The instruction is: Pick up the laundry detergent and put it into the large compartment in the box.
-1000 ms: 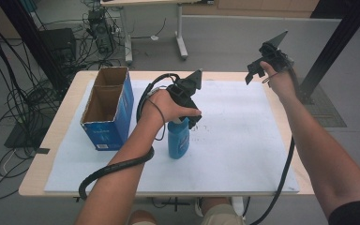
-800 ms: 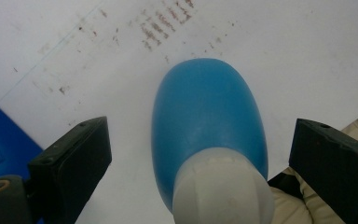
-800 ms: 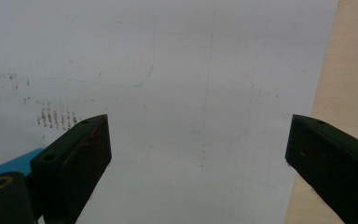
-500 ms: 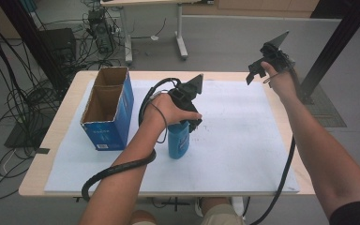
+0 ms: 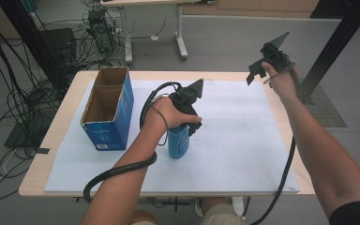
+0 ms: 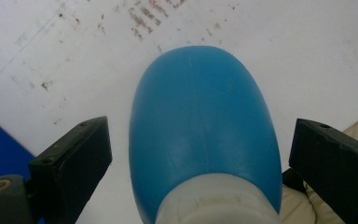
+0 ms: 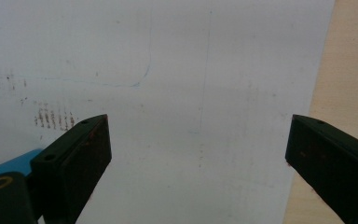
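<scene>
Black left gripper (image 6: 196, 154) spread wide astride the upright blue bottle (image 6: 205, 126), a gap at each side, long axis pointing straight up into the claw, mid-sheet (image 5: 243, 140) toward the near edge. Right gripper (image 5: 268, 58) equally wide, empty, raised far right, well apart. Open box (image 5: 107, 110) just left, nothing between.

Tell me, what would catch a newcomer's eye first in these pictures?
Probably the blue bottle standing upright mid-table on the white sheet, with the left tool poised over its top, jaws spread on either side of it with a gap each side. Next, the open blue cardboard box to its left, and the right tool raised open above the table's far right corner.
</scene>
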The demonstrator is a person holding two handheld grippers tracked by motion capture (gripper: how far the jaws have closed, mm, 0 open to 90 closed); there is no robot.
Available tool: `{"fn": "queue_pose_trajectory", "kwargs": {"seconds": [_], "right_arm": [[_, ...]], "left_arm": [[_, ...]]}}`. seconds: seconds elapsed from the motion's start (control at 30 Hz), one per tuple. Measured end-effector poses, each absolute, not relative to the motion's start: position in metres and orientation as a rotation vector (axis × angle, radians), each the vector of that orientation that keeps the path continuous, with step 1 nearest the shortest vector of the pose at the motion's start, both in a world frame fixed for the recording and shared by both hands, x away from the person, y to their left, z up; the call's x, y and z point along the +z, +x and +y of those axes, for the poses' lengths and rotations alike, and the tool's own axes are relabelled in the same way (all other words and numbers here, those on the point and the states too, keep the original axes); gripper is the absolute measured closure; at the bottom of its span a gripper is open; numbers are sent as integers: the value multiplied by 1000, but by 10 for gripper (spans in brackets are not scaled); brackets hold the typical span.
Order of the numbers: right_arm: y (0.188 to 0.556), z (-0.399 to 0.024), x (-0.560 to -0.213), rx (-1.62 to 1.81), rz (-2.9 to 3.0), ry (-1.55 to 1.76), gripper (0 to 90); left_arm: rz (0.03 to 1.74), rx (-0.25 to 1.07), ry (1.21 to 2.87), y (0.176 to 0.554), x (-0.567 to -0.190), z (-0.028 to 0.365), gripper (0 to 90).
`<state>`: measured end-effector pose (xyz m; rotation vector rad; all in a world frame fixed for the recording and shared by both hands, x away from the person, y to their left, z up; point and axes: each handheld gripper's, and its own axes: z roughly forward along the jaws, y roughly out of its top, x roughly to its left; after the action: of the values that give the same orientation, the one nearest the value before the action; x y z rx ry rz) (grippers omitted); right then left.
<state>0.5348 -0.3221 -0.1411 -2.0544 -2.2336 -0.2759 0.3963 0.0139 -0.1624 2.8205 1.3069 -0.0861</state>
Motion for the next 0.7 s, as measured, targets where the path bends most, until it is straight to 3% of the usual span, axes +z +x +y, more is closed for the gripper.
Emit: {"fn": "queue_pose_trajectory", "kwargs": {"seconds": [0.7], "right_arm": [[534,-323,-142,-278,-2233,-2054,66]], "left_arm": [[1299,-88,2835,396,-167,12,63]]}}
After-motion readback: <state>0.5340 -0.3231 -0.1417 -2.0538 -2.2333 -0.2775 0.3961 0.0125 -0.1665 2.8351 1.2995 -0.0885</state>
